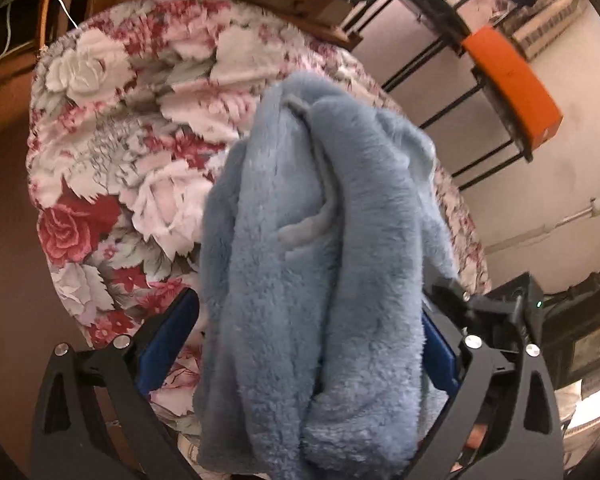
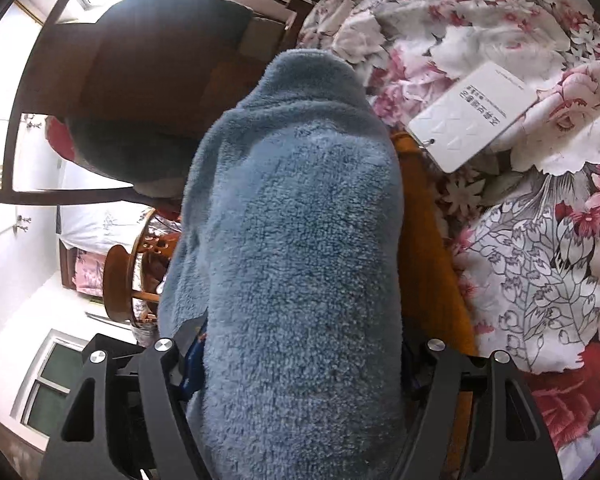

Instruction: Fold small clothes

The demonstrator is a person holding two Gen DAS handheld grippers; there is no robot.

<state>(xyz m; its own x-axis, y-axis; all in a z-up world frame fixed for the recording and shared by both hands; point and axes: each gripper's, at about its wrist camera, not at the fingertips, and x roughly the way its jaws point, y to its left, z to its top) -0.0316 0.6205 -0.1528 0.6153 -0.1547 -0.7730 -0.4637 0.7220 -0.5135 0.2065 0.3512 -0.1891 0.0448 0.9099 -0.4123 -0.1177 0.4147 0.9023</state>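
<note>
Up above the flowered bed (image 1: 100, 140), both claws grip one fluffy blue garment (image 1: 300, 260): the left claw (image 1: 300, 344) clamps its bunched folds, the right claw (image 2: 300, 360) pinches another thick part.

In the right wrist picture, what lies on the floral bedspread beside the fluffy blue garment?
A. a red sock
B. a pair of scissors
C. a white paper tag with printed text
C: a white paper tag with printed text rests on the floral bedspread, right of the fluffy blue garment.
</note>
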